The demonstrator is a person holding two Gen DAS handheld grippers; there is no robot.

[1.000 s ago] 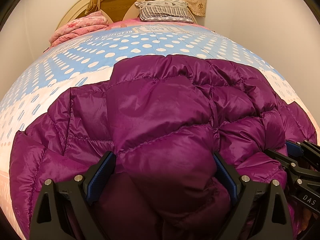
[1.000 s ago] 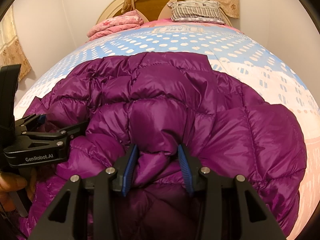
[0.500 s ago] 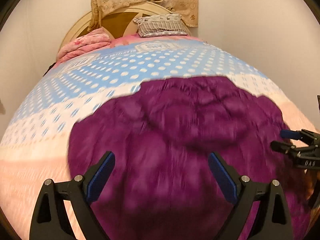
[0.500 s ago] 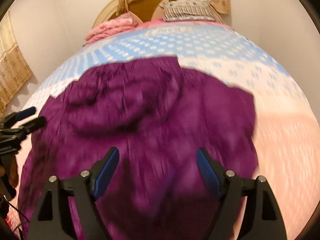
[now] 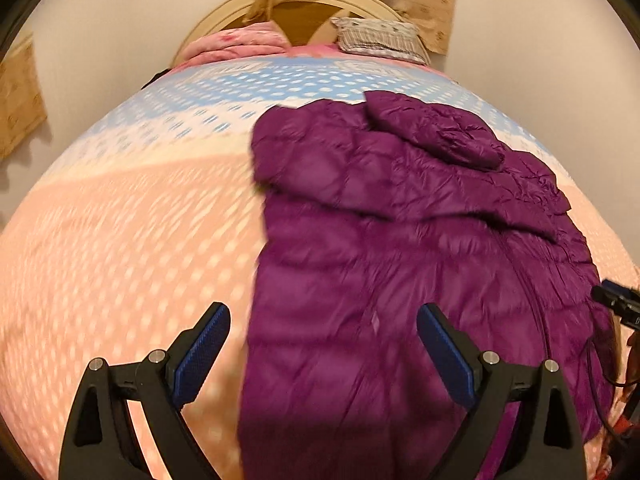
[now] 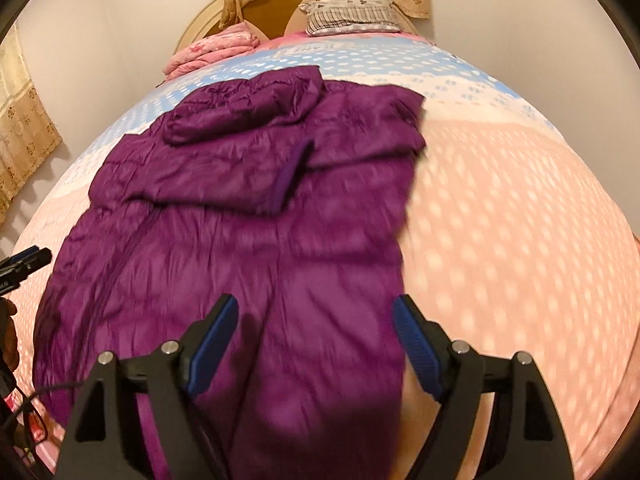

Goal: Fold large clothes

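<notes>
A purple quilted down jacket (image 5: 400, 240) lies spread lengthwise on the bed, with a sleeve folded across its far part (image 5: 432, 136). My left gripper (image 5: 324, 354) hovers open over the jacket's near left edge, its blue pads not pressing on anything. In the right wrist view the same jacket (image 6: 248, 232) fills the left and middle. My right gripper (image 6: 316, 340) is open above its near right edge, holding nothing. Each gripper's tip shows at the side of the other's view: right gripper (image 5: 616, 300), left gripper (image 6: 24, 260).
The bed cover (image 5: 120, 260) is pink with pale dots near me and blue farther off. At the head lie a folded pink quilt (image 6: 212, 50) and a striped pillow (image 6: 352, 14) against a round headboard (image 5: 312, 12). Walls and curtains close in both sides.
The right gripper, shut on a fold of the jacket a second ago, has opened. Both grippers drew back and apart, and the bunched jacket now lies flat and farther off.
</notes>
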